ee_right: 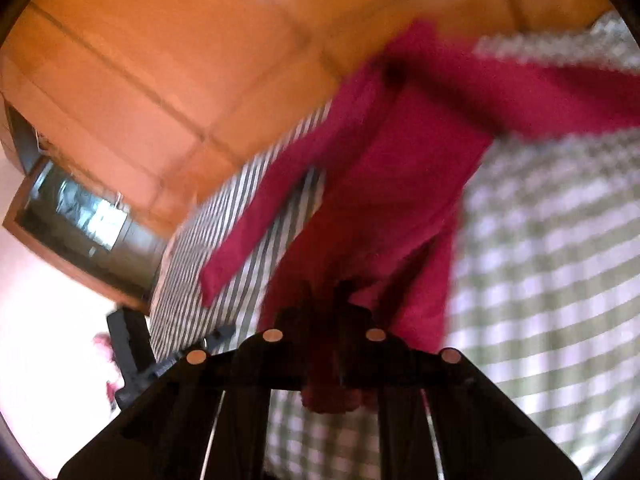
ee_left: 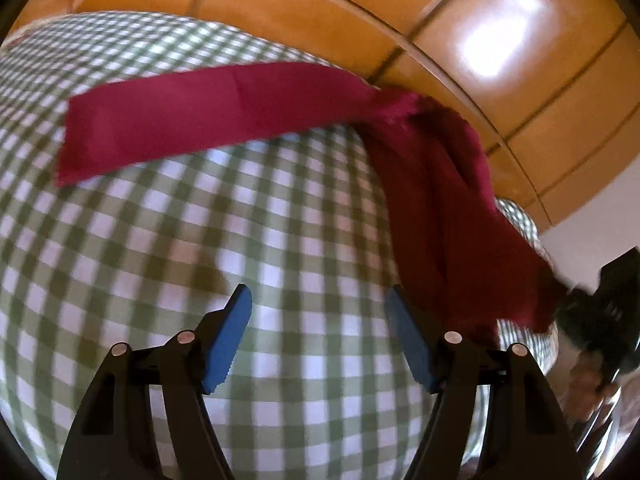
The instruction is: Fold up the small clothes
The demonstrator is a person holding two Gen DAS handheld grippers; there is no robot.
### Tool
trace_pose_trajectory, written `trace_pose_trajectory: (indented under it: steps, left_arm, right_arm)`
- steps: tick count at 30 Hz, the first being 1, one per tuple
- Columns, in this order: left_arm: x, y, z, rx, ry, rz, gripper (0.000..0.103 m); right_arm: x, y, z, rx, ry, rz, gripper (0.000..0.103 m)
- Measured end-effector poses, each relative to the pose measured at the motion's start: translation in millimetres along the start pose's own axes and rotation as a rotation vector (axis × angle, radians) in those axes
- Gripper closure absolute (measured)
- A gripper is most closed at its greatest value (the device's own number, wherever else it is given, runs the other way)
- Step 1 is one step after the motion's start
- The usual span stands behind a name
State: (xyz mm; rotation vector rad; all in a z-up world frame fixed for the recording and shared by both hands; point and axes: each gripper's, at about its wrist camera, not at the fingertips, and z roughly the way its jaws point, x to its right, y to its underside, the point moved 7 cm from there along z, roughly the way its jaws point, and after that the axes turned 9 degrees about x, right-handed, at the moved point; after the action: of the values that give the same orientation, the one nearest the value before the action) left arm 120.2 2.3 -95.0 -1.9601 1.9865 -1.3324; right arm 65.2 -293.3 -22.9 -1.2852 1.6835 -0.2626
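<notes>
left fingers (ee_left: pixel 318 336) spread over checked cloth (ee_left: pixel 160 240); right fingers (ee_right: pixel 325 320) pinching red garment (ee_right: pixel 400 184).

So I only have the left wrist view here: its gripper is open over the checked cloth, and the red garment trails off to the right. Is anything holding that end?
Observer: Yes. In the right wrist view the right gripper is shut on the red garment.
Reviewer: Is the garment lying flat there?
Observer: No, it rises bunched from the checked cloth into the jaws; one long strip hangs free on the left side.
Reviewer: Can the left gripper be seen from there?
Observer: Yes, the left gripper shows low left, blurred.
</notes>
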Motion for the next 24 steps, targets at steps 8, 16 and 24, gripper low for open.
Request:
trace_pose_trajectory:
  steps: [8,16,24]
  left_arm:
    - [61,15,46,-0.12,0.197,-0.05,0.038]
    - [107,31,91,-0.183,0.285,-0.121,0.033]
    - [143,66,82,-0.232,0.342,0.054,0.07]
  right_arm:
    - [110,-32,-65,0.133,0.408,-0.046,0.094]
    - [206,-13,-69,0.079,0.642,0.007,0.094]
    - [230,-2,-68,0.057,0.645,0.034,0.094]
